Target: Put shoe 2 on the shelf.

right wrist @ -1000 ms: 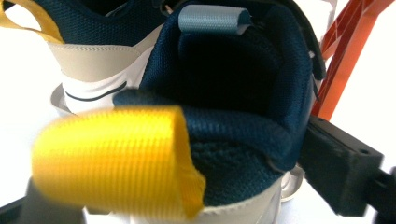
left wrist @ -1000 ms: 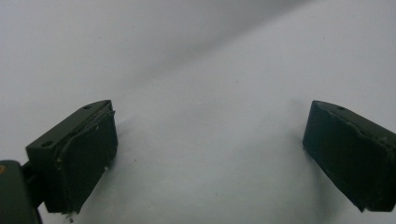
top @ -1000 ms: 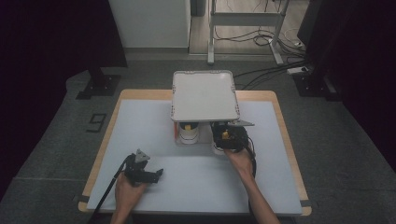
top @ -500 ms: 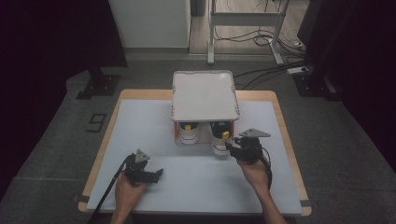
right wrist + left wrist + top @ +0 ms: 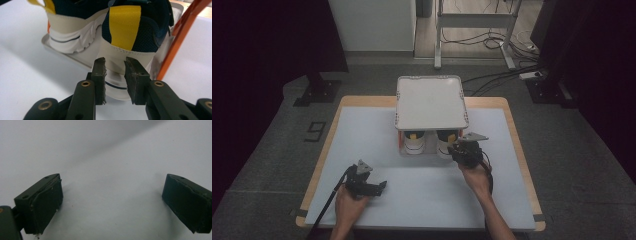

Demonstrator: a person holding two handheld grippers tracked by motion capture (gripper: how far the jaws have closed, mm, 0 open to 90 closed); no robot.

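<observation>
Right gripper clenched at the right shoe's heel; left gripper released on the table.
Shoes sit on the rack's lower shelf; jaws have just closed, nothing visibly pinched. Next, probably, a firmer heel grip.

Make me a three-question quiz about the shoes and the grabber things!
1. Where are the shoes?
A. On top of the white tray
B. Under the white tray
C. In a box

2. What colour is the heel strap?
A. Yellow
B. Pink
C. Green

3. How are the left gripper jaws?
A. Wide open
B. Shut on a shoe
C. Shut on a cup

Answers: B, their heels peek out below the tray; A, the strap is bright yellow; A, only bare table lies between the jaws.
</observation>
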